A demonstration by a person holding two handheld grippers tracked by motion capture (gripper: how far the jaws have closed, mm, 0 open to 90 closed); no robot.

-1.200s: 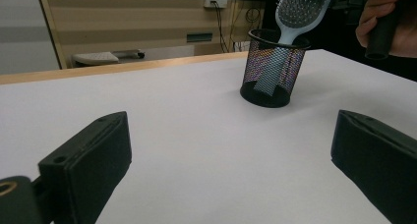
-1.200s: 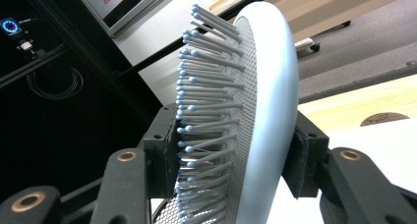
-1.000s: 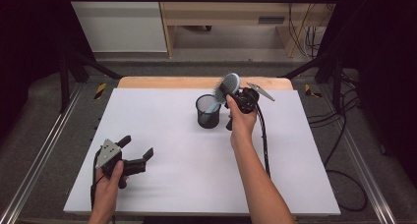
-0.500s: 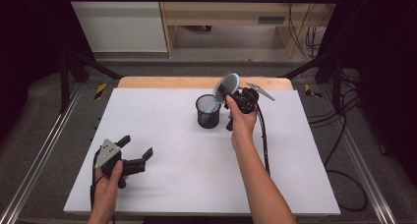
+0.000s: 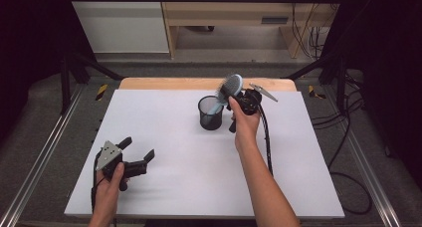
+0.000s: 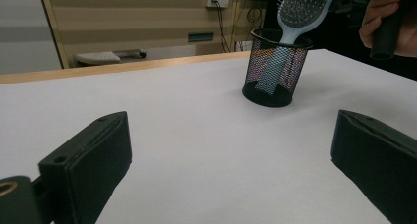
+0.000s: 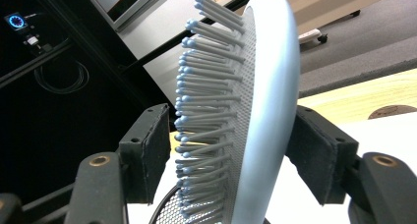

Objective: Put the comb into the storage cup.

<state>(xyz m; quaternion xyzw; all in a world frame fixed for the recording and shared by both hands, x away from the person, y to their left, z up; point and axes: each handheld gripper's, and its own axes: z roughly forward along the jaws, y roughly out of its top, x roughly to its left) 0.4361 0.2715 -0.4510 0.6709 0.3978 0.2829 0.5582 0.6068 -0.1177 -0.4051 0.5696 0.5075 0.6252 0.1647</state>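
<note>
Black wire mesh forms the round pen cup (image 5: 211,113), which is stood on the white table (image 5: 164,137) toward twelve o'clock. No legible writing is found on it. One item is contained: a pale blue paddle hairbrush (image 5: 226,90), handle down, head leaned out at two o'clock. The right gripper (image 7: 228,157) is placed about the head; its jaws have just been opening, and a gap is seen between bristles and pad. The left gripper (image 5: 134,155) is held near seven o'clock, jaws wide apart, nothing between them.
</note>
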